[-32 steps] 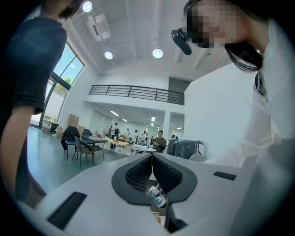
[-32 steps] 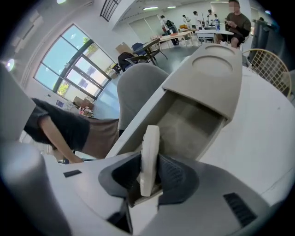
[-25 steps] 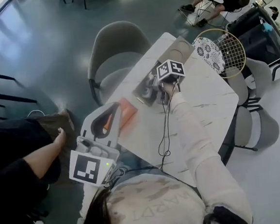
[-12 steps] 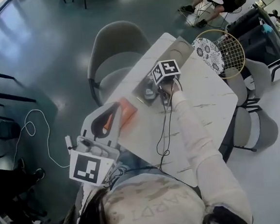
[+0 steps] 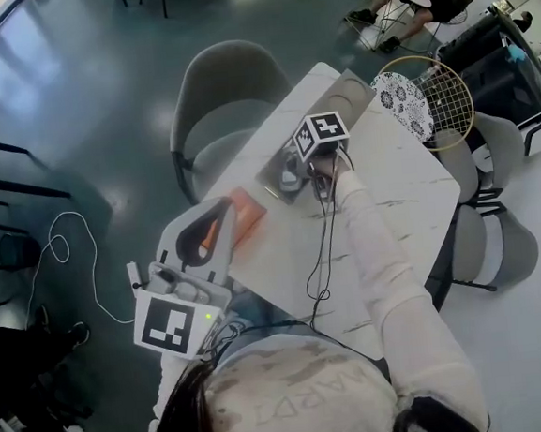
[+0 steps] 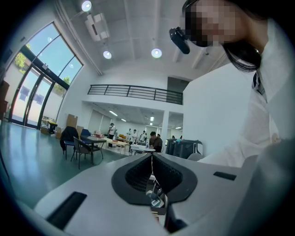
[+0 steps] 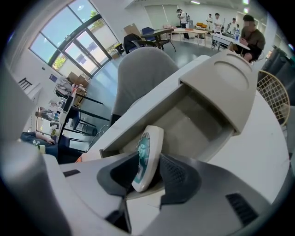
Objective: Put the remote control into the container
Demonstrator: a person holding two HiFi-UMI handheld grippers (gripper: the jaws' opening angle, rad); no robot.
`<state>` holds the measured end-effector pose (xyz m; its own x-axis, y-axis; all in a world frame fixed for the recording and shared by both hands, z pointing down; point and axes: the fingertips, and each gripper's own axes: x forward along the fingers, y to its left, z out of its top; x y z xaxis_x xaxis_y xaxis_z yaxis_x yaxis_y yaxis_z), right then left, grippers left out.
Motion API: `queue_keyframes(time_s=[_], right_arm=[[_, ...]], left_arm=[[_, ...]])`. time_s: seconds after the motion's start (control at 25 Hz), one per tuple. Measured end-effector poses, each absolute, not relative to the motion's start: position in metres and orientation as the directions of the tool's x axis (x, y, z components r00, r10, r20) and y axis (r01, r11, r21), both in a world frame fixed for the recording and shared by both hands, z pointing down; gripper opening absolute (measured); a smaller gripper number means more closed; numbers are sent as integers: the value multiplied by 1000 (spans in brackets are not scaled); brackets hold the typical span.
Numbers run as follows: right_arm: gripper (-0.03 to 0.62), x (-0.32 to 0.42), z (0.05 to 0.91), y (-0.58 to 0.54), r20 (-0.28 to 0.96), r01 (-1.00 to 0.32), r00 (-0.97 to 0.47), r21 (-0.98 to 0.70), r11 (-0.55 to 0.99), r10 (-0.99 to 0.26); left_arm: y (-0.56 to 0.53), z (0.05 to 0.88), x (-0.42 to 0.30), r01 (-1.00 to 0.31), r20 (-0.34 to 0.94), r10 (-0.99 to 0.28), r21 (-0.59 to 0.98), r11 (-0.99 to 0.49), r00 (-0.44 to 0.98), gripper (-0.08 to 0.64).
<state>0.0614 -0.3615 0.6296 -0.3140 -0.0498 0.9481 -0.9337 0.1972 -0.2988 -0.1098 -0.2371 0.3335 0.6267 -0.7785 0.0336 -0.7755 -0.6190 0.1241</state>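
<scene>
White remote control (image 7: 148, 154), one, stands on edge over one grey container (image 7: 198, 122).

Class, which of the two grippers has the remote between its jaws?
The right gripper: its jaws have just been opening around the remote, over the container. The left gripper is shut and empty.

Grey chair (image 5: 228, 101) beside the marble table (image 5: 409, 189), flat orange thing (image 5: 246, 212), perhaps a book, near its edge
</scene>
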Motion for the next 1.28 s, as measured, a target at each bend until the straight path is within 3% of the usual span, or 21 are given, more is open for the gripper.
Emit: queue_keyframes(time_s=[0.2,0.48,0.88,1.12,1.28], right_arm=[[144,64,629,-358,956,-936,-292,-281,213,-24],[147,69,624,-362,987,-912,-162,-142,385,-21],[146,59,635,-356,937,-934,-348,-343,102,-35],[149,68,632,-361,978,-935,-204,-182,304,-43],[130,65,633,-360,978,-932,-202,-179,315,-42]], left_arm=[[-237,334,-111,-774,32,-777,125,-621,629,15],[-238,334,-111,-776,36,-779,127,-618,626,15],[-236,337,-108,-771,40,-773,131,-624,633,15],[-237,334,-104,-767,35,-770,129,-629,637,15],[-236,334,-105,-768,35,-771,129,-628,636,15]])
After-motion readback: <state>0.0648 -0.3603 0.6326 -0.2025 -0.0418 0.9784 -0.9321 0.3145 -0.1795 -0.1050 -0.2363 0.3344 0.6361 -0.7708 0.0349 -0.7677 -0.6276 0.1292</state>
